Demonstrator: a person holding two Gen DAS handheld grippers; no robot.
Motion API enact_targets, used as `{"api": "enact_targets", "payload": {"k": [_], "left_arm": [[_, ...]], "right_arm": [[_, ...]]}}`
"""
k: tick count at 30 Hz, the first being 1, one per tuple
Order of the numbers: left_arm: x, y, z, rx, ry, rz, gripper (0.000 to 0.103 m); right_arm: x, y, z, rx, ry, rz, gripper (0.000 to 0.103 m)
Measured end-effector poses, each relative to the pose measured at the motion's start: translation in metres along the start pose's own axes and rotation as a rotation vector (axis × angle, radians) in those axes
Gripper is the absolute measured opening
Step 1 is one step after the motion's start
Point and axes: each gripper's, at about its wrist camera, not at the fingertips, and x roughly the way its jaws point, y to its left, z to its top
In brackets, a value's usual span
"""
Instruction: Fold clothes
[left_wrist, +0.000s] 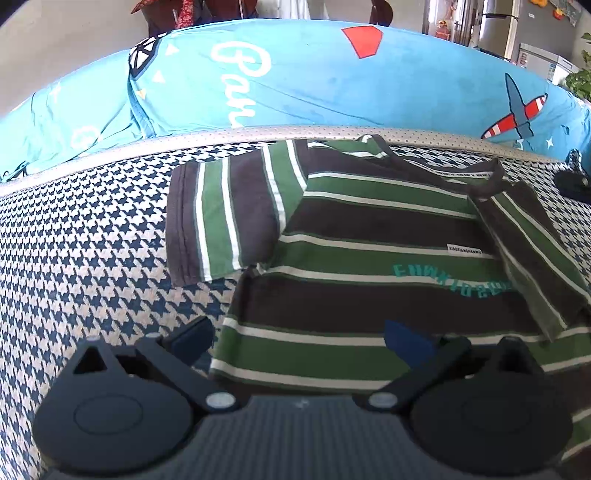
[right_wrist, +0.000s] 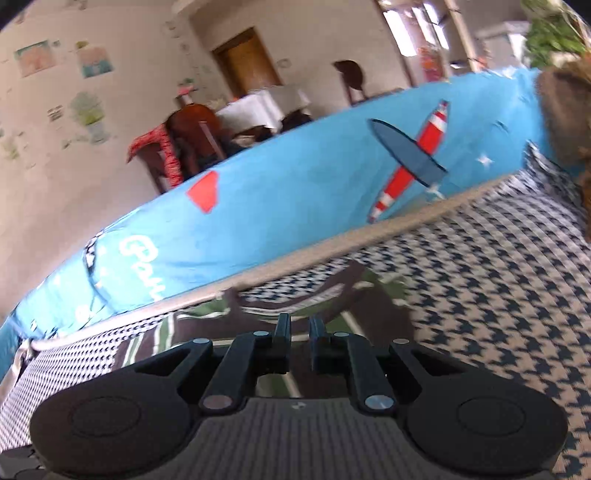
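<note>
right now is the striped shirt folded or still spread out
Partly folded: the striped shirt lies flat on the houndstooth cover, one sleeve turned in over the chest, the other sleeve still spread.

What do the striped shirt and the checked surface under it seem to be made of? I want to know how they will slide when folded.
The striped shirt looks like soft matte cotton knit: it drapes limply, with stitched hems. The houndstooth surface looks like woven fabric, textured and unshiny, so probably grippy. Behind it, the blue cartoon cover seems a smooth thin cloth, lightly wrinkled.
</note>
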Motion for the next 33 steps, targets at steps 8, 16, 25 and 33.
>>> {"api": "enact_targets", "payload": {"k": [8,16,25,33], "left_arm": [[0.006,0.013,0.002,-0.025,0.004,0.049,0.103],[0.016,0.042,0.009,-0.099,0.013,0.133,0.103],[0.019,0.086,0.017,-0.185,-0.024,0.151,0.103],[0.028,0.112,0.032,-0.253,-0.052,0.063,0.103]], "right_arm": [[0.011,-0.008,-0.014,0.013,0.118,-0.043,0.016],[0.036,0.009,-0.044,-0.071,0.252,-0.135,0.028],[0.035,0.026,-0.047,-0.097,0.261,-0.148,0.038],[0.022,0.045,-0.055,-0.036,0.268,-0.134,0.04]]}}
